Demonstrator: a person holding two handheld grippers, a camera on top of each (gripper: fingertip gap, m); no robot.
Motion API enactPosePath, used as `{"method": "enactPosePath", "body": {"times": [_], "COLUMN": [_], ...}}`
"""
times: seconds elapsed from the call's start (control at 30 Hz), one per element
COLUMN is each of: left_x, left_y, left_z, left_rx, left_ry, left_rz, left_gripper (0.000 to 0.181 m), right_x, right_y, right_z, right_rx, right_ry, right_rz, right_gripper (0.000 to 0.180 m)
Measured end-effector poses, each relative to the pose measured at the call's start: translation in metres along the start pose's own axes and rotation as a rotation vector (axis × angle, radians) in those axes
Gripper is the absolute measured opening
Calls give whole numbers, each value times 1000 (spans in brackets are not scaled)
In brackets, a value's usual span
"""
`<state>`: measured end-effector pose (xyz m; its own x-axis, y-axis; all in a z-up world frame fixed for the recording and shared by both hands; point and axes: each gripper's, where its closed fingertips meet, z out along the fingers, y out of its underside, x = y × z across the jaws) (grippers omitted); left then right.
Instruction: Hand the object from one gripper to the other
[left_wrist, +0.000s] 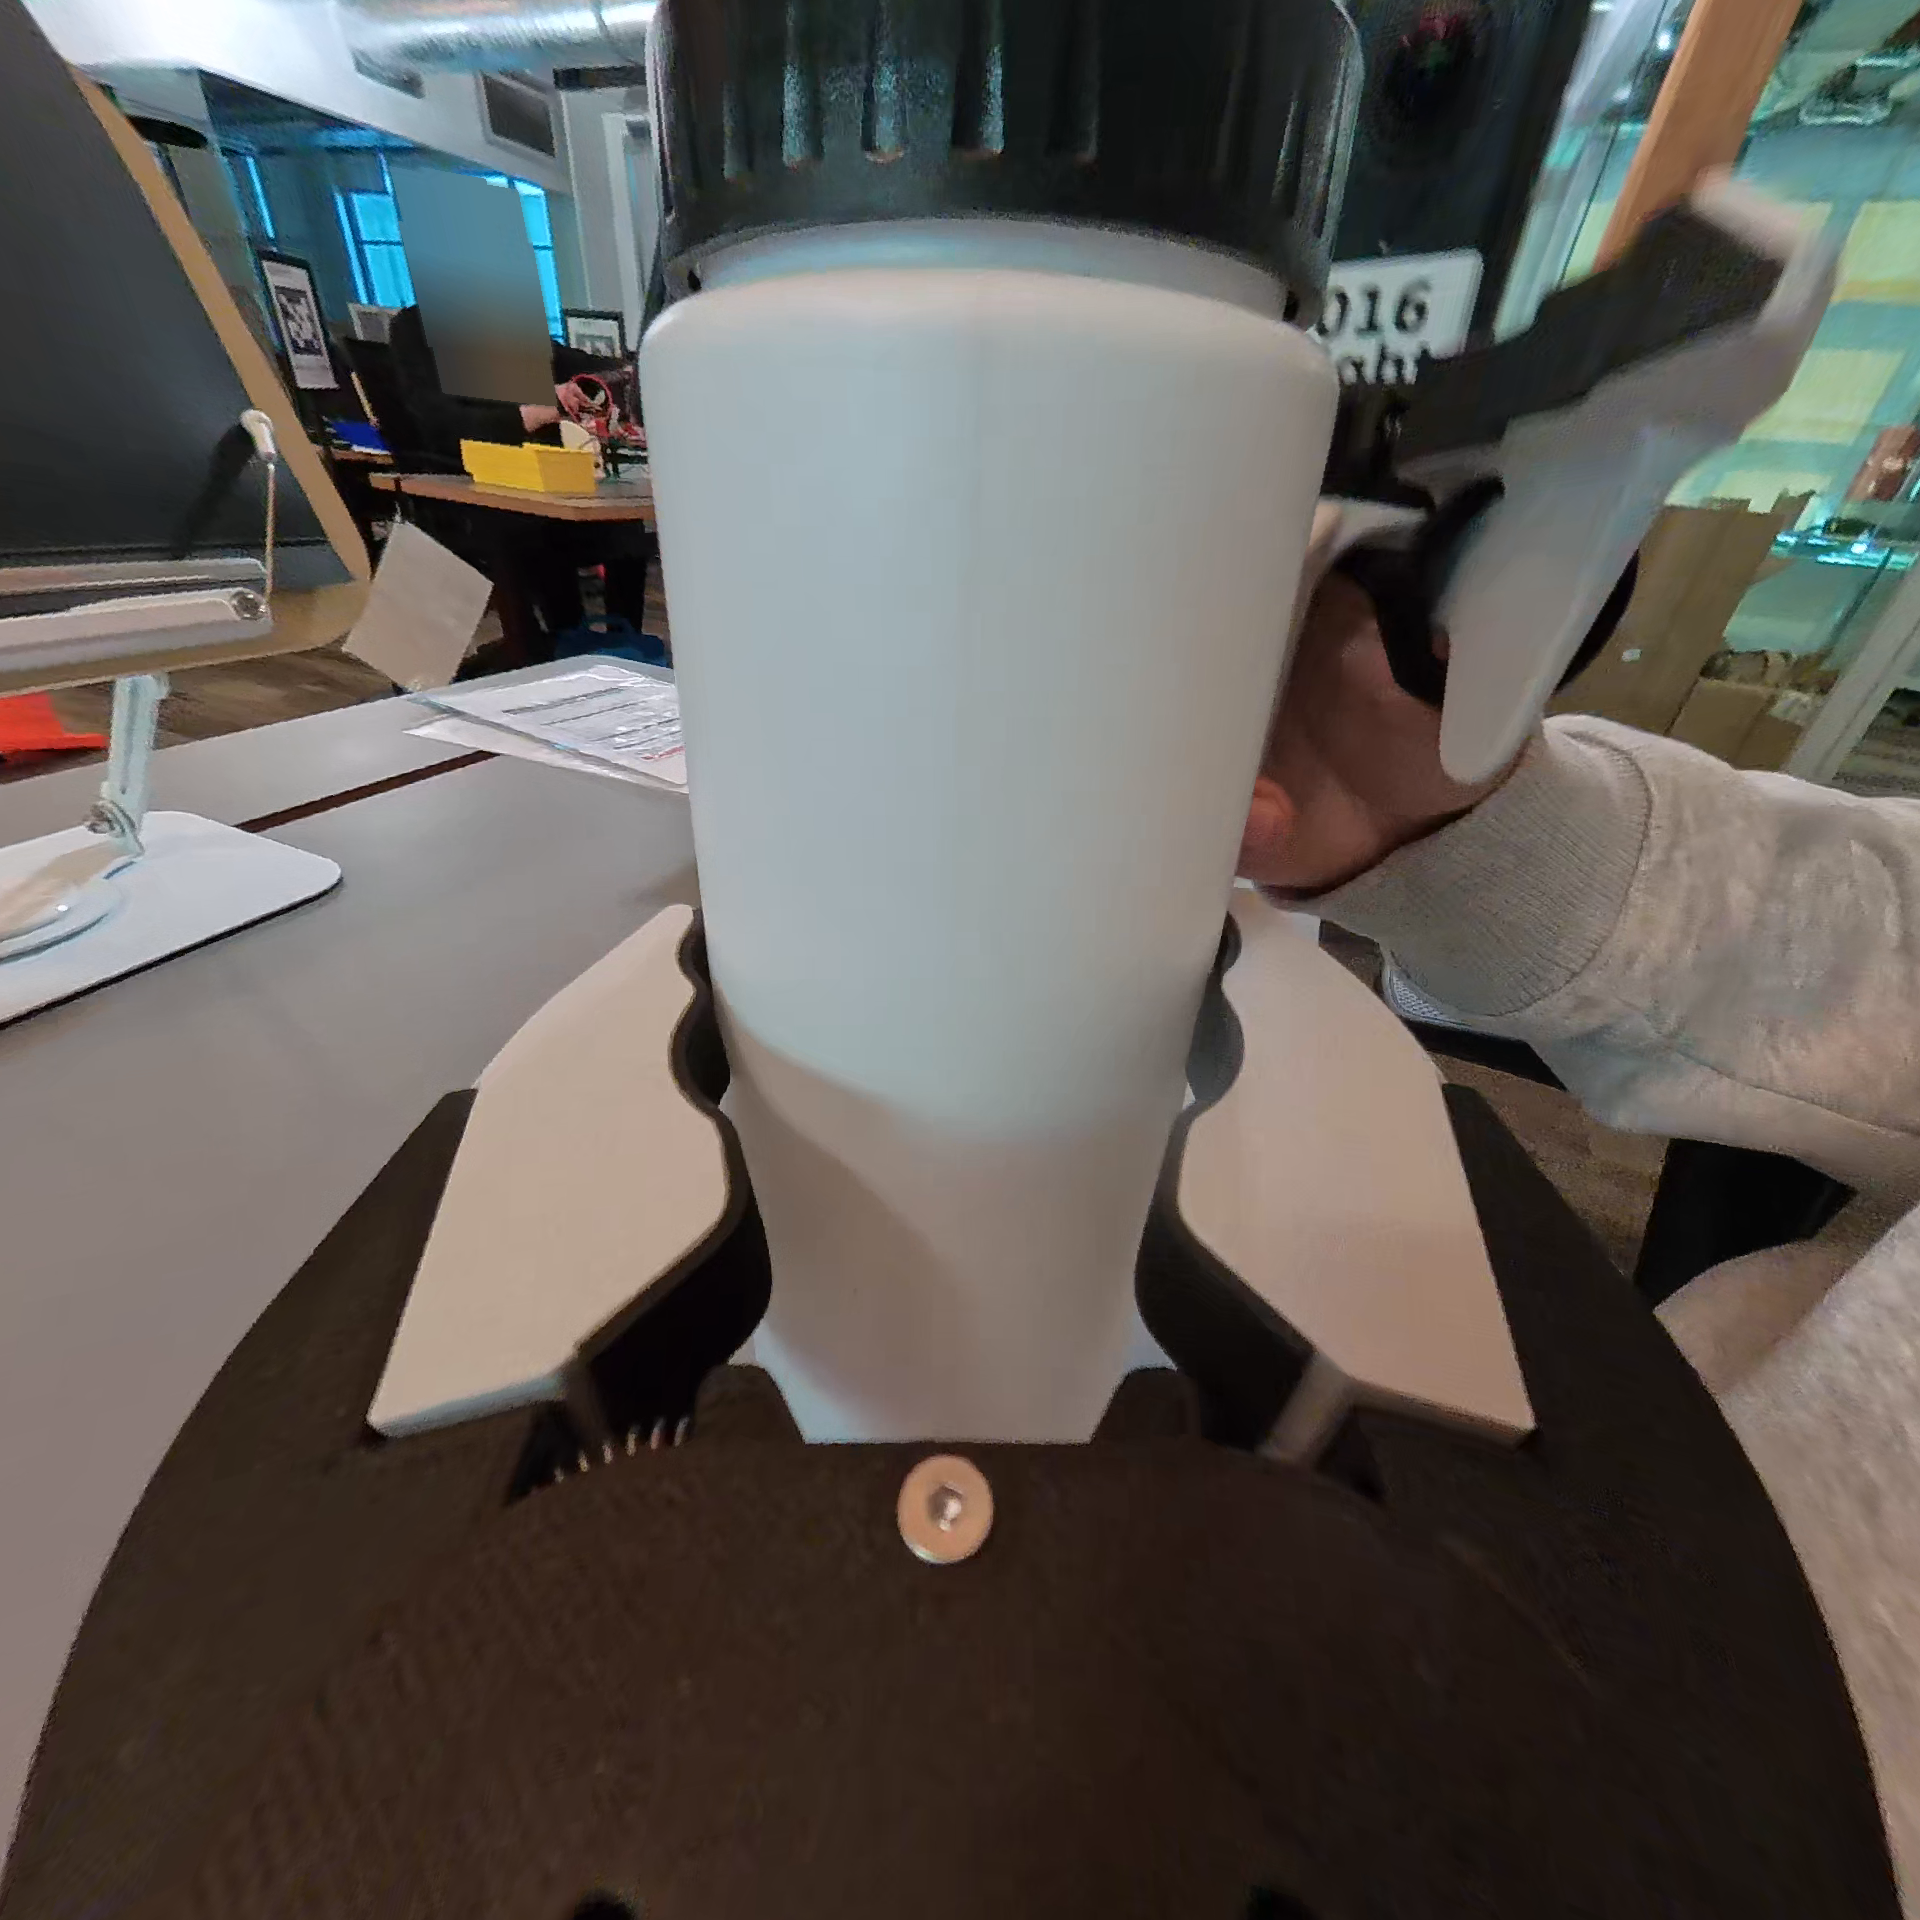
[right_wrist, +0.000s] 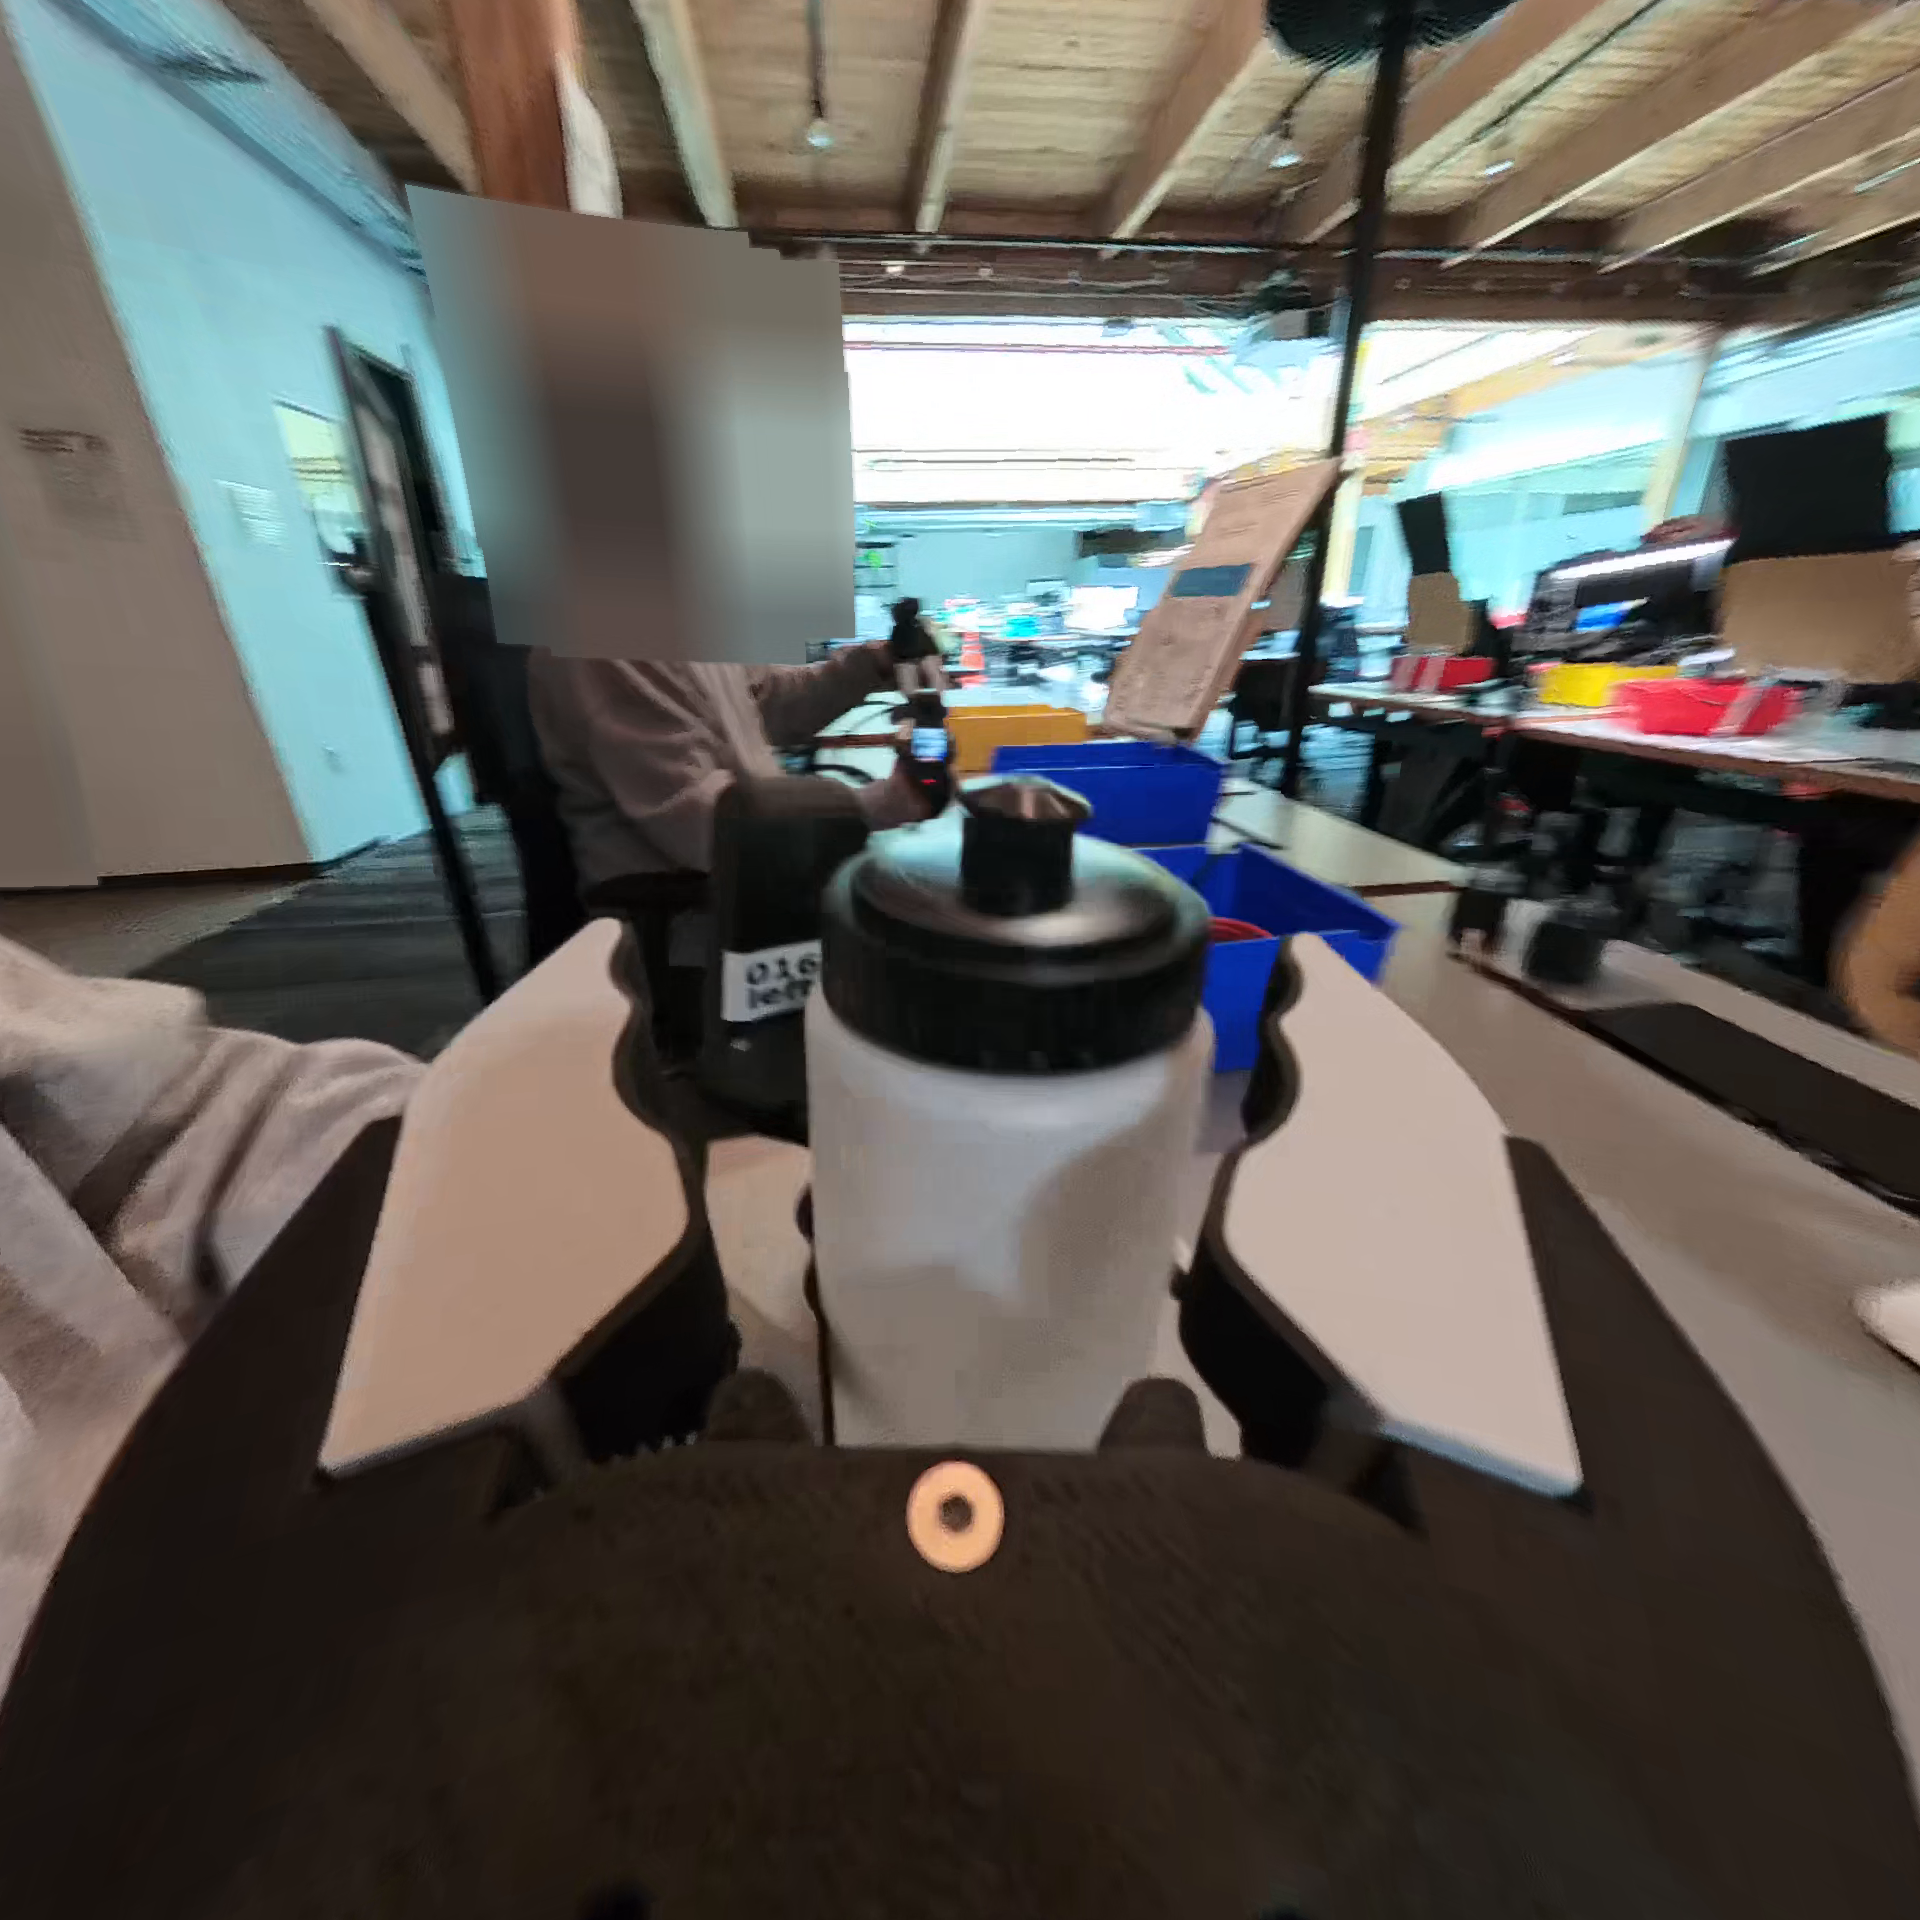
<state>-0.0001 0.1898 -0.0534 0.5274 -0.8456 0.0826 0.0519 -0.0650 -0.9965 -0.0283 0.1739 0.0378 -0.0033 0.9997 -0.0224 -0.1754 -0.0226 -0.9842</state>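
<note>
Clearly, the white bottle (left_wrist: 977, 727) sat clamped in my left gripper (left_wrist: 961, 1049), filling the middle of the left wrist view: both white fingers (left_wrist: 582, 1174) pressed against its lower, narrowed waist, and its black ribbed cap (left_wrist: 997, 125) ran out of the top of the frame. I judged that I held it low on purpose, so the wider upper body stayed free for the other gripper to take.

In the right wrist view the same bottle (right_wrist: 997, 1226) stood upright in the centre, between the fingers of my right gripper (right_wrist: 961, 1049), its black cap (right_wrist: 1013, 966) and spout above the fingertips. That gripper stood wide: a gap showed on each side between the fingers (right_wrist: 520, 1195) and the bottle wall, so it straddled the body without gripping. Its blurred edges suggested motion.

From the left wrist view, the right gripper (left_wrist: 1558, 436) appeared smeared in the upper right of the frame, with my hand (left_wrist: 1351, 748) and pale sleeve (left_wrist: 1662, 935) just behind the bottle. The grey table (left_wrist: 312, 1039) lay below on the left, well clear of the exchange.

To my mind the handover was midway: closing the right side came next, and releasing the left too soon risked a drop.
</note>
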Motion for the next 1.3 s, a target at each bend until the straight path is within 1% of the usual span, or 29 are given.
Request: {"method": "enactPosePath", "body": {"times": [0.07, 0.1, 0.3, 0.33, 0.6, 0.7, 0.93, 1.1, 1.13, 1.23, 1.3], "left_x": [4, 5, 10, 11, 18, 19, 19, 20, 20, 15, 11], "left_y": [0, 1, 13, 16, 18, 18, 19, 15, 12, 7, 6], "left_z": [2, 3, 7, 8, 11, 12, 11, 10, 9, 8, 6], "left_rx": [-5, -12, -68, -77, -83, -84, -86, -42, -23, 8, 25], "left_ry": [8, 10, 27, 32, 52, 56, 58, 60, 57, 40, 40], "left_rz": [11, 19, 40, 42, 28, 16, 18, 8, 8, -22, -46], "left_gripper": [90, 90, 90, 90, 90, 90, 90, 90, 92, 116, 125], "right_x": [-8, -9, 0, 1, -1, 1, 1, 1, 2, 5, 7], "right_y": [1, 2, 5, 6, 7, 12, 16, 12, 11, 9, 3], "right_z": [15, 19, 9, 6, 1, 0, 0, -1, -1, -4, -8], "right_rx": [-34, -47, -15, -20, -35, -56, -75, -67, -67, -76, -68], "right_ry": [-80, -87, -34, -30, -27, -19, -4, 20, 29, 52, 64], "right_rz": [48, 57, 36, 34, -5, -24, -31, -39, -49, -74, -76], "right_gripper": [111, 108, 87, 80, 78, 82, 79, 78, 78, 78, 78]}}
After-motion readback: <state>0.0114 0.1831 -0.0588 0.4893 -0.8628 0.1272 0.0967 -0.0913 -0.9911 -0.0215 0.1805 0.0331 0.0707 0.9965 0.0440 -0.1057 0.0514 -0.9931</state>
